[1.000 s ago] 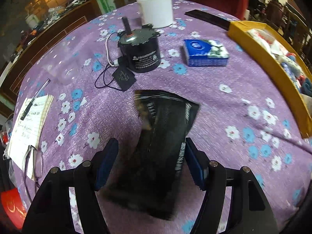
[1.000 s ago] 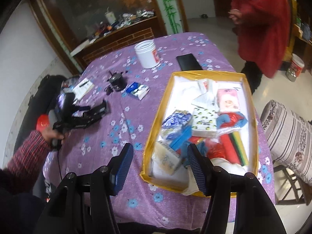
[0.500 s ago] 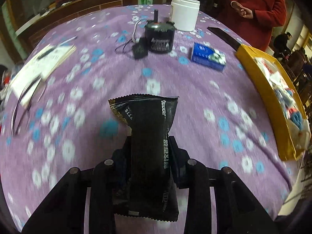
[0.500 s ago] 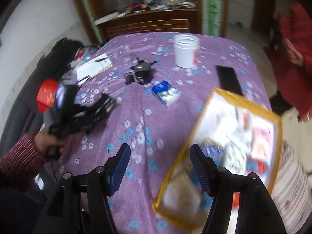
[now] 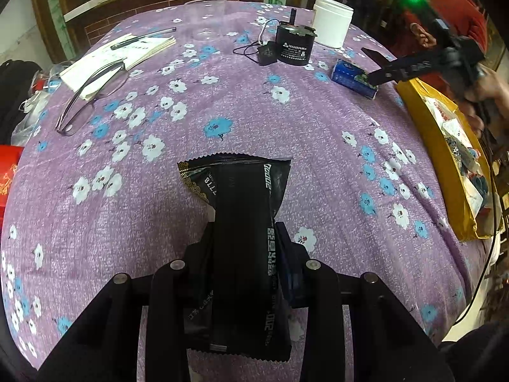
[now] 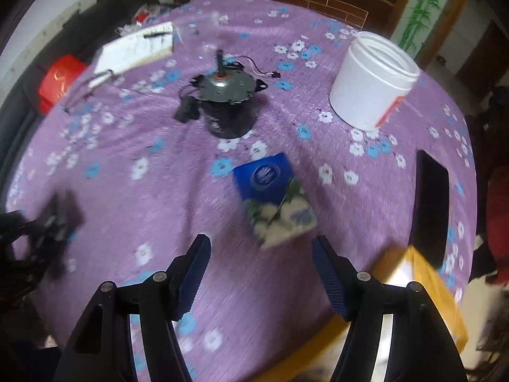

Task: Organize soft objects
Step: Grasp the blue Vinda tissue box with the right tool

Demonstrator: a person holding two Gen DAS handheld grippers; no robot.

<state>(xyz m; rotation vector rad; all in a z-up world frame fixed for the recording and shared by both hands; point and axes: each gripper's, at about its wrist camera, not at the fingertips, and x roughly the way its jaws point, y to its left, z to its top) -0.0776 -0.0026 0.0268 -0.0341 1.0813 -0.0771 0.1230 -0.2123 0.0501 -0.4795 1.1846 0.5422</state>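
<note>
Pinching the light, crinkly black snack packet (image 5: pixel 245 238) mid-body in my left tongs (image 5: pixel 245 254); my right tongs (image 6: pixel 261 254) hang spread above the soft, squashable tissue pack (image 6: pixel 273 197), best taken across its width.

The black packet (image 5: pixel 245 238) hides my left gripper's (image 5: pixel 243 254) pads. In my right wrist view, motion blurs the blue tissue pack (image 6: pixel 275 199), and the yellow box (image 6: pixel 423 289) is cut off behind my finger.

glossy black foil packet (image 5: pixel 245 222), woven purple floral tablecloth (image 5: pixel 286 133), smooth white plastic jar (image 6: pixel 372 79), yellow cardboard box (image 5: pixel 435 146).
</note>
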